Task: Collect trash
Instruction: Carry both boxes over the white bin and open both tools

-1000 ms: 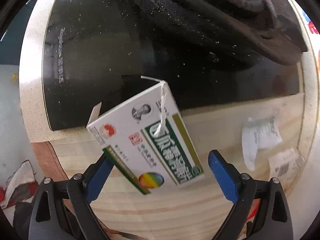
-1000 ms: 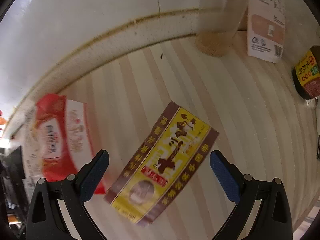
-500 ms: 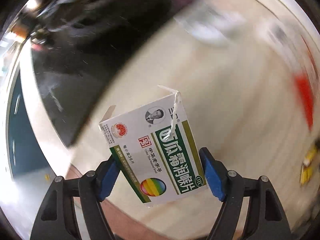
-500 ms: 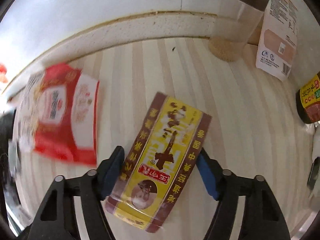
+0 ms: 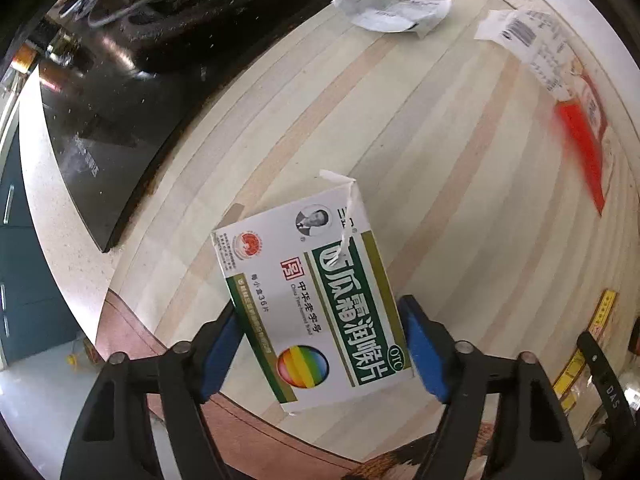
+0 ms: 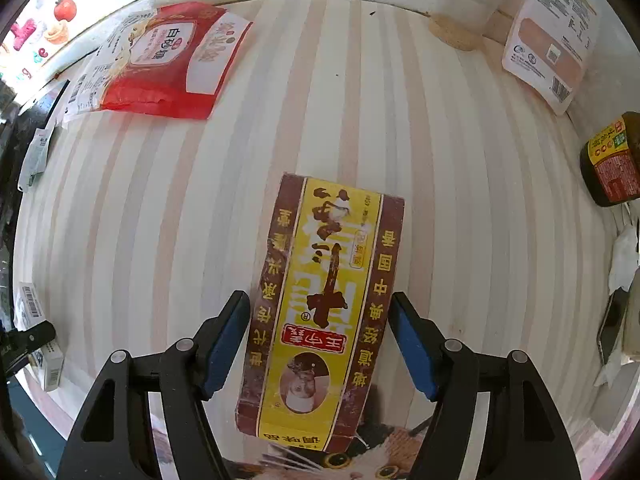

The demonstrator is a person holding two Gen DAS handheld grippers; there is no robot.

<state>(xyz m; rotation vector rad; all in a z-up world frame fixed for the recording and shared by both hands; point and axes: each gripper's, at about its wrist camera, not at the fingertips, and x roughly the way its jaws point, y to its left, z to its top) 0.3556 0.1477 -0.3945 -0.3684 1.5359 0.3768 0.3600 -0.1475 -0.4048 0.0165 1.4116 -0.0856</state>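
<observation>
My left gripper (image 5: 320, 356) is shut on a white and green medicine box (image 5: 312, 300) and holds it above the striped wooden counter (image 5: 440, 160). My right gripper (image 6: 320, 340) is shut on a yellow and brown seasoning box (image 6: 320, 304), its blue pads against both long sides, over the same counter. A red sugar bag (image 6: 172, 56) lies at the far left in the right wrist view and shows blurred at the right of the left wrist view (image 5: 580, 148). Crumpled receipts (image 5: 396, 12) and a barcode slip (image 5: 520, 36) lie near the wall.
A black glass cooktop (image 5: 120, 80) with a burner lies left of the counter. A white packet (image 6: 548, 28), a clear jar (image 6: 472, 4) and a dark sauce jar (image 6: 610, 160) stand at the back right. A small barcoded box (image 6: 36, 328) sits at the left edge.
Both grippers closed on their boxes. The left one lifted the medicine box and swung right, away from the cooktop. The right one turned so the seasoning box points straight ahead.
</observation>
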